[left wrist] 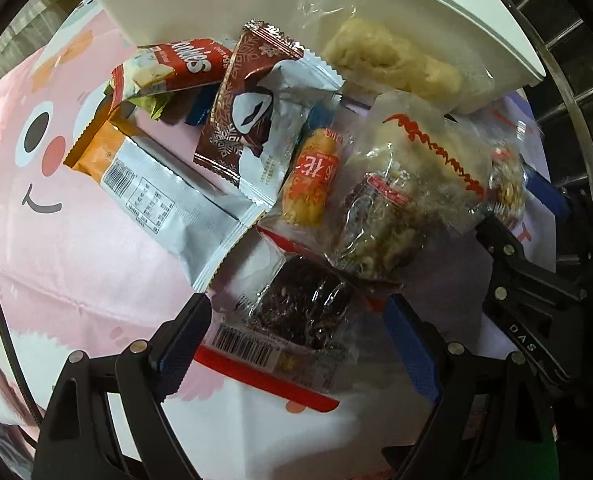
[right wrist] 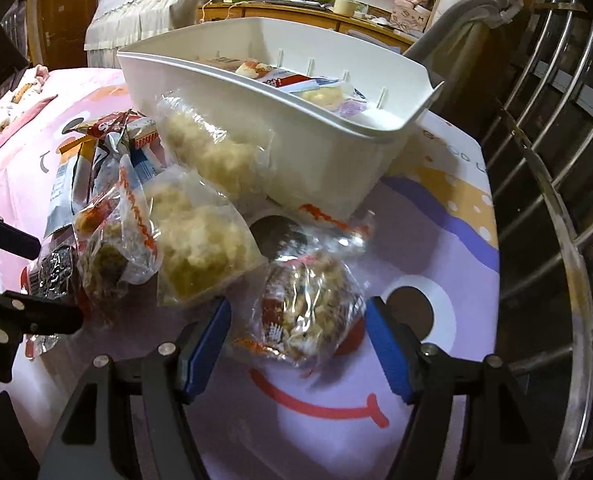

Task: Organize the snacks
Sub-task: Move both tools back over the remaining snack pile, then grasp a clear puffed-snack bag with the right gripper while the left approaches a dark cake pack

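Your left gripper [left wrist: 298, 338] is spread wide over the table [left wrist: 76, 248], its blue pads either side of a clear-wrapped dark snack [left wrist: 302, 306] with a barcode label, not pinching it. Your right gripper [right wrist: 298, 346] is likewise spread, framing a clear packet of nutty pieces [right wrist: 308, 312] that lies on the purple part of the cartoon cloth [right wrist: 436, 248]; the pads stand just off its wrapper. Behind it sits the white bin [right wrist: 316, 148], already holding a few packets, with a pale puffed snack bag [right wrist: 212, 148] leaning against its near wall. The rest of the heap lies to the bin's left: a brown snowflake wrapper [left wrist: 242, 104], a red cookies pack [left wrist: 184, 66], a silver-backed orange pack [left wrist: 156, 196] and a small orange roll [left wrist: 314, 176], overlapping one another
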The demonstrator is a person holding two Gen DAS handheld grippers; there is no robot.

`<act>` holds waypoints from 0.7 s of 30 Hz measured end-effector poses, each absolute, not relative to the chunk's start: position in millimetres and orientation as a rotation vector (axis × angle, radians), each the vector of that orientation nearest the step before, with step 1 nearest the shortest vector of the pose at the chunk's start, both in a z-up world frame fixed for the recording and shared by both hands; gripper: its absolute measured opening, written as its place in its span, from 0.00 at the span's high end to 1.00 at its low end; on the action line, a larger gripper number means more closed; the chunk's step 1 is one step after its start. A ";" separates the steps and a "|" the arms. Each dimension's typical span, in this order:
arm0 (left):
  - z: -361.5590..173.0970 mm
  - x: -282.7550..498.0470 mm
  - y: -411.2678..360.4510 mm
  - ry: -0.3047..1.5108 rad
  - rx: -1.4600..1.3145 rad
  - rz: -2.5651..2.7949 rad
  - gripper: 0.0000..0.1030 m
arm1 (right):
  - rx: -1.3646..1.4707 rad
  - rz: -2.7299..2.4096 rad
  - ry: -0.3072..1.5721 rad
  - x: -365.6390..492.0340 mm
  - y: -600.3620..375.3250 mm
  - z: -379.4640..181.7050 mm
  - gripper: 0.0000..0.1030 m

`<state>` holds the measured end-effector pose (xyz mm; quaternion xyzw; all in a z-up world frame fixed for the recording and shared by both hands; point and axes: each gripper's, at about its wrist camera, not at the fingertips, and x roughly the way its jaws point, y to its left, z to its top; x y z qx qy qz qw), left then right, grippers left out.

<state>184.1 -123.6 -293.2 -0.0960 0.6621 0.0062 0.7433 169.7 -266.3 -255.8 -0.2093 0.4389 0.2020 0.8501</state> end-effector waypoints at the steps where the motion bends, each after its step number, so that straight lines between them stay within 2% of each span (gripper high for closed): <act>1: -294.5 183.9 -124.7 1.445 -0.206 0.013 0.15 | -0.441 0.430 0.928 170.5 -266.2 -257.1 0.32; 6: -296.6 185.4 -127.8 1.416 -0.174 0.003 0.15 | -0.415 0.454 0.953 176.9 -270.4 -261.1 0.33; 12: -295.1 175.1 -126.7 1.355 -0.151 -0.050 0.19 | -0.344 0.480 0.990 181.0 -276.7 -262.1 0.46; 14: -294.5 168.8 -124.6 1.338 -0.137 -0.070 0.21 | -0.342 0.478 0.989 180.6 -277.8 -261.9 0.46; 21: -291.8 146.4 -128.8 1.287 -0.054 -0.087 0.37 | -0.296 0.469 1.018 173.7 -285.2 -260.8 0.48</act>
